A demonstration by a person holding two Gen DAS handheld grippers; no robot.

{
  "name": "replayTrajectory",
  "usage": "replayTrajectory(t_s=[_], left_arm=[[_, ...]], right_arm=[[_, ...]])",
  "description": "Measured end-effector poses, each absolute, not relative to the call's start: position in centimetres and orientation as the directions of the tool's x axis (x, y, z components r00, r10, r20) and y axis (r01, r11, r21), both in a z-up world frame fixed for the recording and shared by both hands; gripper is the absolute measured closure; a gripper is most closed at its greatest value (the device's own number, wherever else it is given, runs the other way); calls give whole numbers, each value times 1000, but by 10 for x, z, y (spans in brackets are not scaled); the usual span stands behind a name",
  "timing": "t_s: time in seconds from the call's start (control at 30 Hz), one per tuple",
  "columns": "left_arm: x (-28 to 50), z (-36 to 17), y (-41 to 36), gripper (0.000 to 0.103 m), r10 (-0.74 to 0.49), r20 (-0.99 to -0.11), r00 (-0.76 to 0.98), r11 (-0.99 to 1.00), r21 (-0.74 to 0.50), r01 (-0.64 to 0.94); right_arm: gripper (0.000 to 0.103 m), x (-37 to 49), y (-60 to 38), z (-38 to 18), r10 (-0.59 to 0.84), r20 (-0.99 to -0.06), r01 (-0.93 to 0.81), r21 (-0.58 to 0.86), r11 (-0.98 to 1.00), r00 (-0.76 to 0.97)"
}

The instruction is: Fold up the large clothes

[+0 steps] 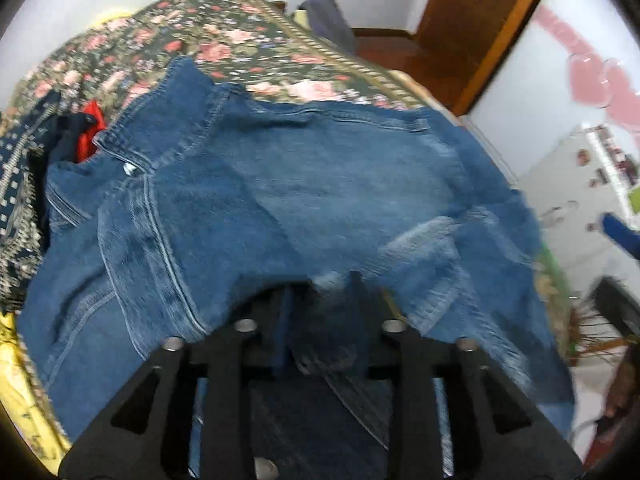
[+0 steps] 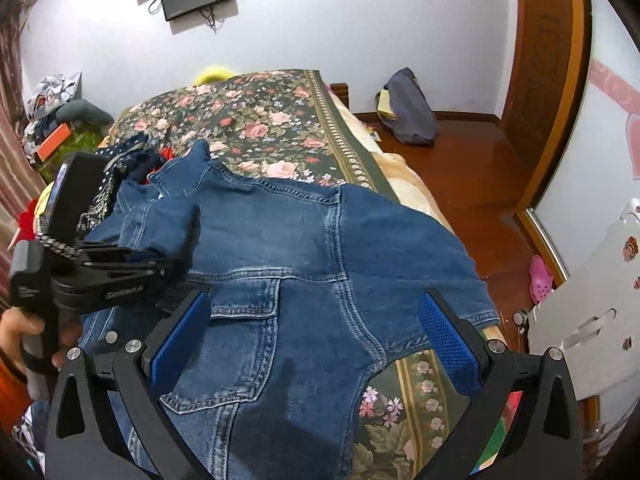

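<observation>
A blue denim jacket (image 2: 304, 248) lies back up on the floral bedspread (image 2: 256, 120), collar towards the far left. It also fills the left wrist view (image 1: 304, 192). My left gripper (image 1: 320, 292) is shut on a fold of the denim and lifts it off the bed; the same gripper shows in the right wrist view (image 2: 176, 240) clamped on the jacket's left side near a sleeve. My right gripper (image 2: 316, 332) is open, its blue pads (image 2: 444, 340) spread wide above the jacket's lower part, holding nothing.
A pile of other clothes (image 1: 48, 148), dark patterned and red, lies at the bed's left. A dark bag (image 2: 408, 108) sits on the wooden floor (image 2: 472, 168) right of the bed. A white appliance (image 2: 592, 312) and a pink shoe (image 2: 540, 276) stand at far right.
</observation>
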State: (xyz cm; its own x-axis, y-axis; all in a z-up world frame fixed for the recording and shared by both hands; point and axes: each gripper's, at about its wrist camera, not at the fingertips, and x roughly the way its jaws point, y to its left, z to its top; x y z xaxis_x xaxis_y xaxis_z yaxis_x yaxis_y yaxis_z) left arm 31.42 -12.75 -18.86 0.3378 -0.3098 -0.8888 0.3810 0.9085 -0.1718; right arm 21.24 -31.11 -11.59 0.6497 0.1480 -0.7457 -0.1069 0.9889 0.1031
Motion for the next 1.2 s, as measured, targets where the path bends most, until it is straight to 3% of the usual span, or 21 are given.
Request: replayTrajectory(t_s=[0.07, 0.33, 0.5, 0.8, 0.9, 1.07, 1.1, 1.2], left_arm=[[305, -176, -122, 53, -326, -874, 359, 902, -174, 395], [266, -124, -47, 26, -228, -790, 569, 939, -24, 343], [247, -131, 29, 25, -68, -789, 611, 976, 75, 205], [214, -191, 116, 25, 18, -865, 501, 997, 52, 55], [204, -211, 127, 25, -3, -882, 472, 1000, 12, 29], [196, -226, 125, 25, -33, -894, 446, 999, -15, 44], [195, -226, 123, 25, -29, -894, 447, 999, -7, 50], [193, -226, 111, 25, -13, -888, 459, 995, 33, 91]], right_arm=[[0, 213, -306, -114, 157, -746, -125, 99, 987, 647], [0, 223, -255, -103, 235, -742, -291, 56, 955, 628], [0, 235, -207, -108, 262, -757, -419, -18, 908, 598], [3, 265, -123, -152, 230, -845, -609, -136, 781, 483], [18, 275, -104, -172, 158, -873, -638, -203, 743, 462], [23, 283, -97, -183, 133, -870, -658, -251, 710, 475], [28, 284, -96, -182, 142, -866, -660, -249, 709, 479], [56, 291, -94, -179, 159, -870, -660, -222, 718, 467]])
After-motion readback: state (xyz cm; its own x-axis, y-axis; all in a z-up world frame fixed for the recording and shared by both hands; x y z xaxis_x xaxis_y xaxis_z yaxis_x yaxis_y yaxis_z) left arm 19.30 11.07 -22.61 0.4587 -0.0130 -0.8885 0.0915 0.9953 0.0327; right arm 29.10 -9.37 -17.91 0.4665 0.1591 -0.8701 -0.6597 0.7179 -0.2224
